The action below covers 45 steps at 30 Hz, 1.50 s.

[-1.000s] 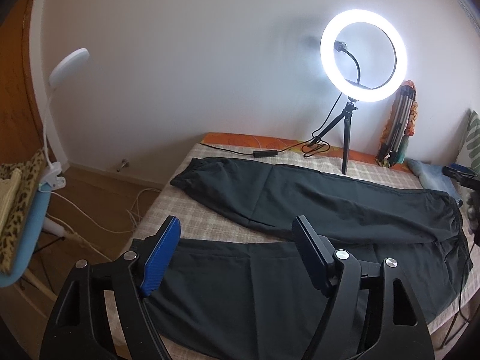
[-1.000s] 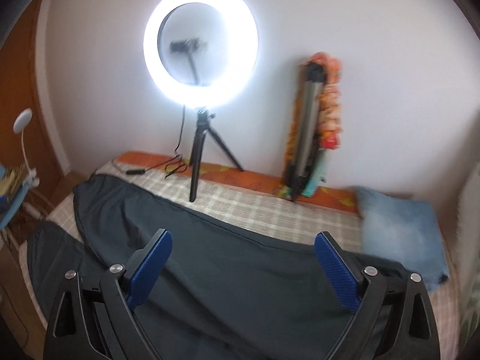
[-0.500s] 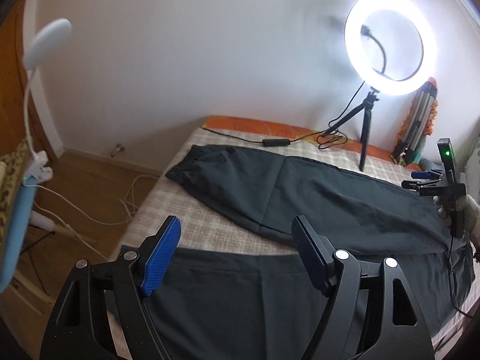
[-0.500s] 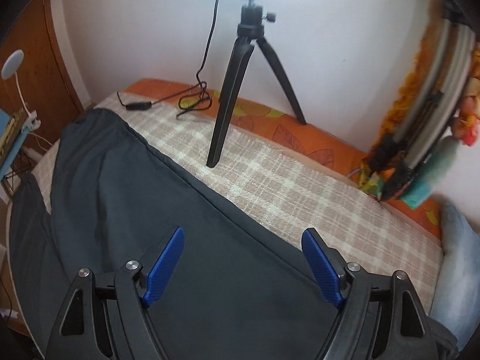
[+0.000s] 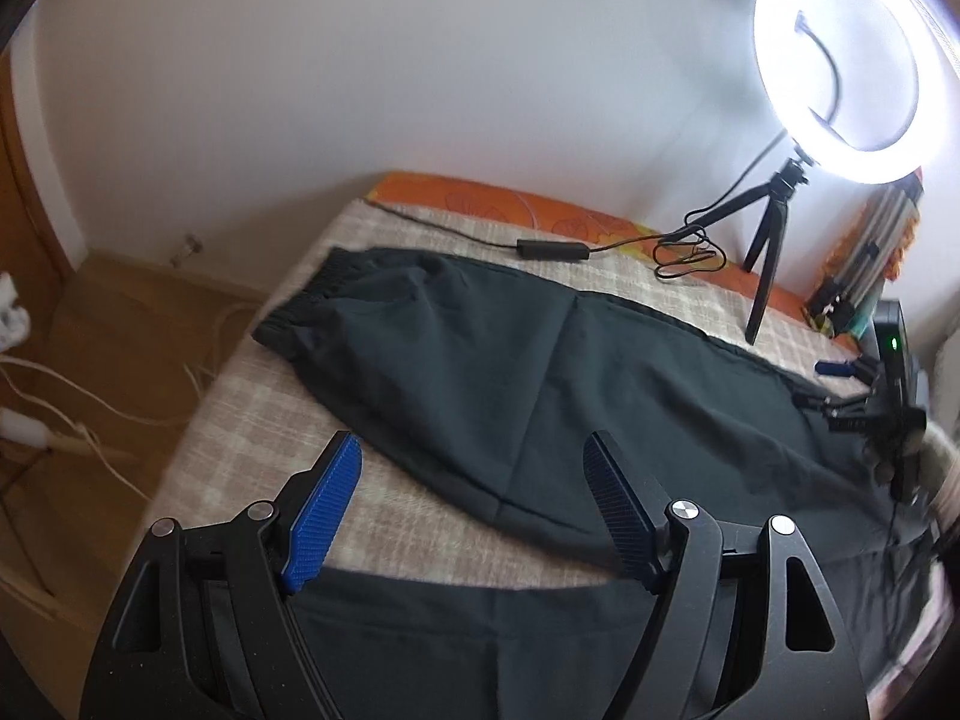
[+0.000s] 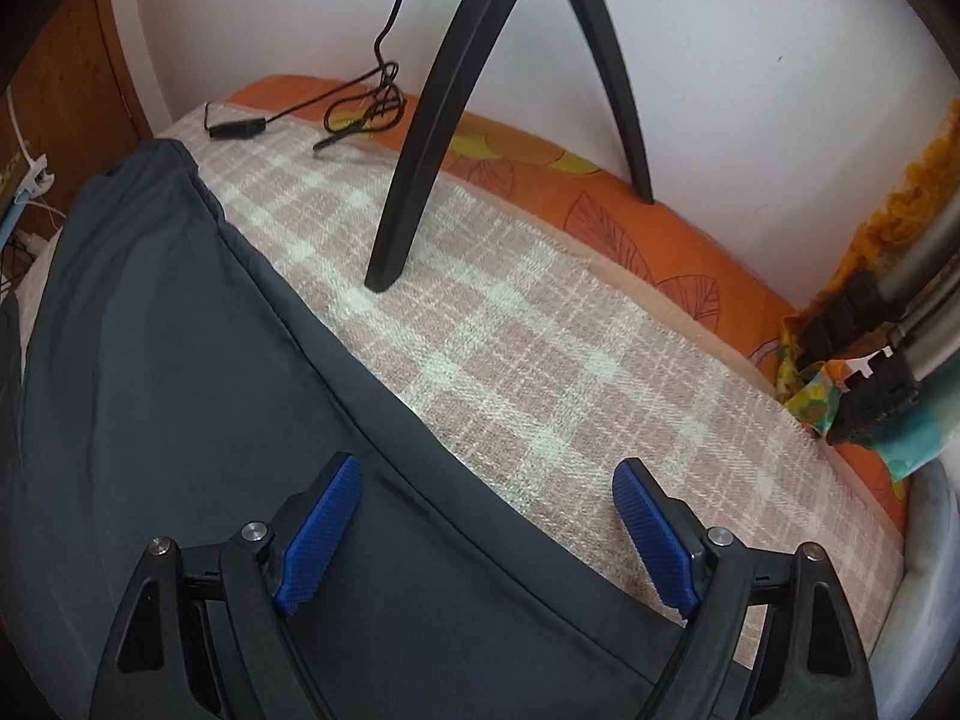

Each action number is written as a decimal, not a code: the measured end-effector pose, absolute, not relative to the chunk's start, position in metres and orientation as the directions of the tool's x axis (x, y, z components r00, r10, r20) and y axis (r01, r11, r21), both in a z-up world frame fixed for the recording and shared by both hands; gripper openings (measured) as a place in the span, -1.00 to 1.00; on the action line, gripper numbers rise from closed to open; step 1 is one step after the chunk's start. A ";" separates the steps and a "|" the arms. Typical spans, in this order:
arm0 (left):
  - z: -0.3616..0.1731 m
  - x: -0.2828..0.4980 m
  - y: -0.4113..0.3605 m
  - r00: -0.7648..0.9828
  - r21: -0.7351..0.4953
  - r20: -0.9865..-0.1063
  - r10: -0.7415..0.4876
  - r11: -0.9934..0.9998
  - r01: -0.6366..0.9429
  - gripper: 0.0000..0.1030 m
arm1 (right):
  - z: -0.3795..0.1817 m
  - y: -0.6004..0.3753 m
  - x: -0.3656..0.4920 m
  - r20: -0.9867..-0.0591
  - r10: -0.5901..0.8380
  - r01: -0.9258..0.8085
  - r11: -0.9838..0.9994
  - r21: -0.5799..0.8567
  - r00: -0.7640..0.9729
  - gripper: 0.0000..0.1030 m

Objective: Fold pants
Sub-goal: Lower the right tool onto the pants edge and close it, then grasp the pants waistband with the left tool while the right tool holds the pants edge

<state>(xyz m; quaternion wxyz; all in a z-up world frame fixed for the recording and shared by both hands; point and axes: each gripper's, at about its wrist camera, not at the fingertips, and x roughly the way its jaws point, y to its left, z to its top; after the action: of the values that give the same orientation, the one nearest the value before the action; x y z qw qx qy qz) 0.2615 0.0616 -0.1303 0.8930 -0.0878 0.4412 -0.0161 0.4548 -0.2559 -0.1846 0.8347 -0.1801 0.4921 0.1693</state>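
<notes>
Your right gripper (image 6: pixel 486 531) stands with its blue ribbed pads (image 6: pixel 321 534) wide apart and empty; its jaws have just been opening a little, with nothing pinched. They straddle the far seam edge of the dark grey-green fabric pants (image 6: pixel 180 360), one pad over cloth, the other over the beige checked blanket (image 6: pixel 540 360). Your left gripper (image 5: pixel 474 510) is also spread wide and empty, hovering over the bare blanket strip between the two legs.

The pants (image 5: pixel 540 360) lie spread flat, legs splayed apart. I'd judge the step is taking hold of the far leg to bring it over the near one. Lower until one pad slips under the seam, then close. Keep clear of the black tripod leg (image 6: pixel 420 138) and the black cable (image 5: pixel 684 252).
</notes>
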 end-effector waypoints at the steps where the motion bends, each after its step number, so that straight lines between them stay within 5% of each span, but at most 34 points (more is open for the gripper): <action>1: -0.134 0.267 0.064 0.598 -0.191 -0.793 -0.122 0.980 -0.053 0.49 | -0.185 -0.257 0.456 -0.882 0.117 -0.460 0.880 -0.121 0.456 0.71; 6: -0.148 0.288 0.070 0.561 -0.242 -0.814 -0.152 0.966 -0.089 0.49 | -0.187 -0.261 0.459 -0.889 0.172 -0.443 0.896 -0.038 0.423 0.51; 10: -0.149 0.297 0.066 0.557 -0.220 -0.820 -0.134 0.971 -0.092 0.49 | -0.182 -0.249 0.444 -0.883 0.202 -0.494 0.869 -0.038 0.423 -0.57; 13: -0.148 0.306 0.069 0.554 -0.224 -0.822 -0.134 0.970 -0.098 0.49 | -0.181 -0.234 0.434 -0.885 0.164 -0.510 0.855 -0.093 0.436 -0.94; 27: -0.145 0.341 0.087 0.545 -0.302 -0.823 -0.161 0.936 -0.179 0.49 | -0.124 -0.206 0.317 -0.780 0.189 -0.542 0.812 -0.218 0.597 -1.00; 45: -0.185 0.397 0.061 0.479 -0.386 -0.849 -0.223 0.880 -0.276 0.50 | -0.145 -0.204 0.244 -0.803 0.183 -0.585 0.775 -0.237 0.567 -1.00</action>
<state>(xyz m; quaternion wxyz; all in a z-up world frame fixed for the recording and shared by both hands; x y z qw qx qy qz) 0.3969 0.0614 -0.1851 0.8245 -0.2443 0.5102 0.0163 0.2441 -0.2042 -0.1451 0.8499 -0.2476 0.4067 0.2259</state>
